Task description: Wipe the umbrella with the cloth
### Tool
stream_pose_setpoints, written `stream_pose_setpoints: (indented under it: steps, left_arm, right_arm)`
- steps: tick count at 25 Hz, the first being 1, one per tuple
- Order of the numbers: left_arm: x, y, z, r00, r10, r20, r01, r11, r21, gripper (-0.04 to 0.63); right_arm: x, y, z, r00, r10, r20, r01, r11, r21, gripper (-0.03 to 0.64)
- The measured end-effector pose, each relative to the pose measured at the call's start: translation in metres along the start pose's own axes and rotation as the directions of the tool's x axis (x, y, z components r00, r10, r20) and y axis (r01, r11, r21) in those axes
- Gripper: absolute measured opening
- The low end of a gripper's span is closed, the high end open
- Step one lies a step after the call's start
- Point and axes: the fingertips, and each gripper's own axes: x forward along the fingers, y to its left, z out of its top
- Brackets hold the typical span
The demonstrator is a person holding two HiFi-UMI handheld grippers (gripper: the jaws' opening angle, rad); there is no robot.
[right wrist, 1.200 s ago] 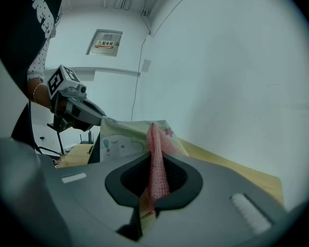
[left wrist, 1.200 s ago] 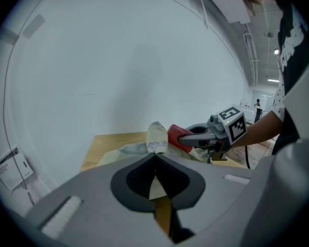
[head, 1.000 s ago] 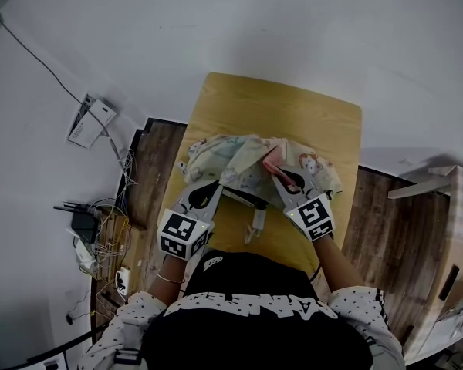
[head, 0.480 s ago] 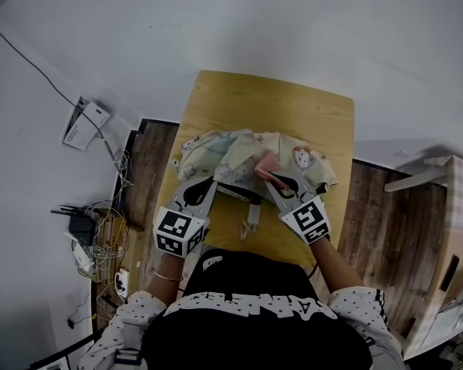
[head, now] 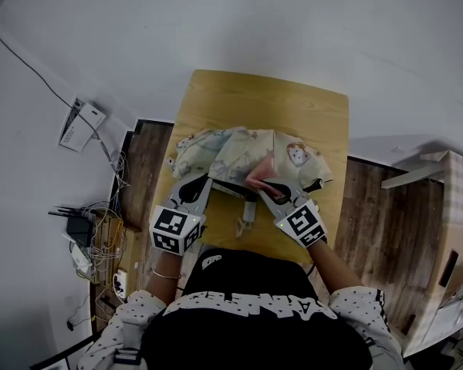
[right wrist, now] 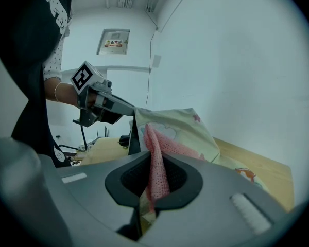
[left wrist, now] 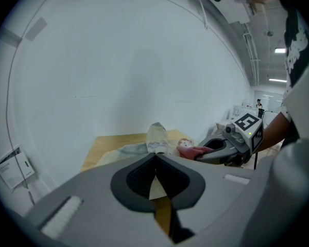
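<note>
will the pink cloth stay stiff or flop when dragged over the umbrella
Probably floppy: the pink cloth folds limply through the shut right gripper. Its knit looks light, and should likely drag rather than slip on the umbrella fabric.

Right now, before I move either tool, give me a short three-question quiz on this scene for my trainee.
1. True or false: the right tool is shut on the pink cloth.
2. What does the left tool grip? A) the umbrella canopy B) a cable C) nothing
3. Fill in: the umbrella canopy lies on a ___ table.
Key: 1 true; 2 A; 3 wooden.
</note>
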Motion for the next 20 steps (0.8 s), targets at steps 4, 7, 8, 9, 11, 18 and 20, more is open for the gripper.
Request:
stream_pose_setpoints:
  steps: [4, 7, 8, 9, 11, 18, 20]
  left_arm:
    - [-0.001, -0.001, -0.001, 1.0, 0.001, 0.001, -0.001, 1.0, 0.0, 0.002]
    - [-0.001, -0.002, 0.0, 1.0, 0.004, 0.004, -0.004, 1.0, -0.001, 0.002]
    - [-0.002, -0.002, 0.0, 1.0, 0.005, 0.005, -0.005, 1.0, -0.001, 0.002]
    - [-0.002, -0.002, -0.001, 1.0, 0.006, 0.004, -0.006, 1.0, -0.001, 0.002]
    - [-0.002, -0.002, -0.001, 1.0, 0.007, 0.004, -0.007, 1.0, -0.002, 0.002]
    - [-0.002, -0.004, -0.001, 1.0, 0.009, 0.01, -0.009, 1.0, -0.007, 0.002]
    - [-0.002, -0.005, -0.003, 1.0, 0.008, 0.008, -0.007, 1.0, -0.007, 0.002]
  right_arm:
    - [-0.002, 0.008, -0.005, 1.0, 0.026, -0.015, -0.026, 1.0, 0.0, 0.034]
    - [-0.004, 0.015, -0.008, 0.998, 0.049, -0.025, -0.049, 0.999, 0.003, 0.034]
    - [-0.004, 0.017, -0.009, 0.998, 0.059, -0.029, -0.059, 0.998, 0.004, 0.034]
    - [-0.004, 0.019, -0.01, 0.997, 0.069, -0.034, -0.069, 0.998, 0.006, 0.034]
    - [-0.006, 0.024, -0.012, 0.995, 0.087, -0.042, -0.087, 0.996, 0.008, 0.034]
    - [-0.01, 0.031, -0.016, 0.992, 0.112, -0.056, -0.112, 0.994, -0.008, 0.034]
    - [-0.014, 0.029, -0.013, 0.993, 0.108, -0.041, -0.109, 0.994, -0.004, 0.034]
